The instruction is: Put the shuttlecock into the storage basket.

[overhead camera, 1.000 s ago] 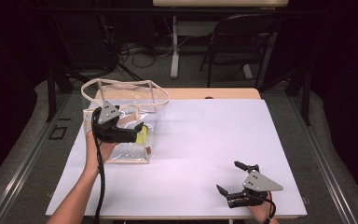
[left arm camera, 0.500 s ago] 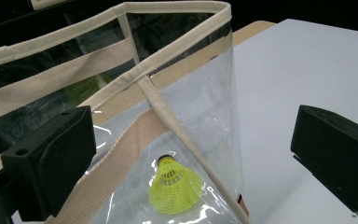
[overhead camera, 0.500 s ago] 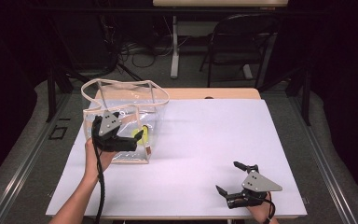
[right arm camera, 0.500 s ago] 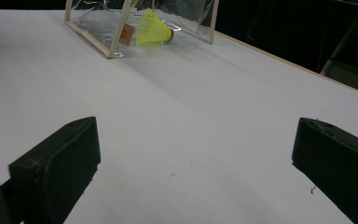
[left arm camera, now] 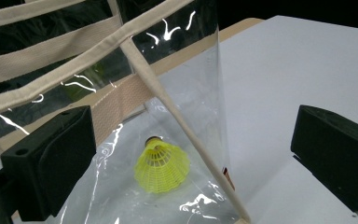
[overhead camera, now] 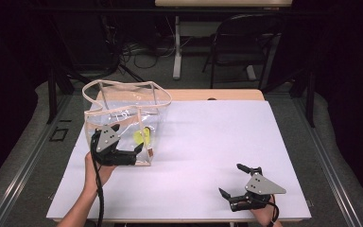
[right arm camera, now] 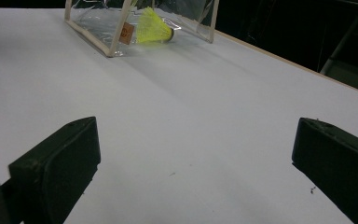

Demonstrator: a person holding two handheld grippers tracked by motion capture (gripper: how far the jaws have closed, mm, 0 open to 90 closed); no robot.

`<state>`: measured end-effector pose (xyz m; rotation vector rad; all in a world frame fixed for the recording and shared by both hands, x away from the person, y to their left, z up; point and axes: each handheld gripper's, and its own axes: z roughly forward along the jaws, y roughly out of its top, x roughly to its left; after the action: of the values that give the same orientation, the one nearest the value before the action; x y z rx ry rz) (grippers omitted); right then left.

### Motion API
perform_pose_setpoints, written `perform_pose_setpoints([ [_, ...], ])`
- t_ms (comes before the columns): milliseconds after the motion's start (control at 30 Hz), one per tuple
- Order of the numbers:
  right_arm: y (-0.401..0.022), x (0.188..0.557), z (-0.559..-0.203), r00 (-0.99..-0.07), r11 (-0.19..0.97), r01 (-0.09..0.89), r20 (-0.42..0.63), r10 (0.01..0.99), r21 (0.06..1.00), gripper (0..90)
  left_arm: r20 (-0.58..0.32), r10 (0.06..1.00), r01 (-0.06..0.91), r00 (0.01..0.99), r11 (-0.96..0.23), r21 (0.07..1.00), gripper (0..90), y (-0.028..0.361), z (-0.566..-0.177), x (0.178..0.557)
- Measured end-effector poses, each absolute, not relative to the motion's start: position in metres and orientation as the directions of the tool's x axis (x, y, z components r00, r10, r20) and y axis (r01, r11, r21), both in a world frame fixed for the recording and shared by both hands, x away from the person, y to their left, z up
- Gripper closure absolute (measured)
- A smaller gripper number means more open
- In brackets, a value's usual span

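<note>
Both tongs stood with their jaws spread and nothing between them. Nearest me, the right gripper (overhead camera: 238, 182), black with a grey three-cornered plate on top, rested on the white sheet covering the table (overhead camera: 208, 142) at its near right corner, well apart from everything else. Its own camera looked across bare white surface toward the far bag.

Further in on the left, the left gripper (overhead camera: 134, 152) sat low beside the near face of the clear plastic bag with beige fabric trim (overhead camera: 123, 116). Whether its jaws touched the plastic I could not tell. Through the film lay the yellow plastic shuttlecock (left arm camera: 162, 164), on its side on the bag's floor, close to the near corner seam.

I judged the shuttlecock very light, its meshed skirt springy and easily crushed, so the firmer cork end looked the safer hold. The bag seemed soft and slippery, with glare all over it; its stitched rim or handle straps would likely give the surest purchase.

By my count: one bag, one shuttlecock, two grippers. Beyond the table stood one dark folding chair (overhead camera: 243, 45)
</note>
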<state>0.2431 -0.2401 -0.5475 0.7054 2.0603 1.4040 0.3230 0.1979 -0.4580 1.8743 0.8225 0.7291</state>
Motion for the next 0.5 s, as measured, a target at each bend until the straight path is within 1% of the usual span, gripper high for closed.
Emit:
perform_pose_setpoints([
  [233, -0.240, 0.243, -0.547, -0.714, 0.318, 0.116, -0.144, 0.685, 0.941, 0.4, 0.128, 0.792, 0.231, 0.597, -0.322, 0.918, 0.0, 0.204, -0.467, 0.316],
  [500, -0.240, 0.243, -0.547, -0.715, 0.320, 0.117, -0.143, 0.684, 0.940, 0.4, 0.114, 0.803, 0.250, 0.585, -0.311, 0.917, 0.0, 0.212, -0.478, 0.309],
])
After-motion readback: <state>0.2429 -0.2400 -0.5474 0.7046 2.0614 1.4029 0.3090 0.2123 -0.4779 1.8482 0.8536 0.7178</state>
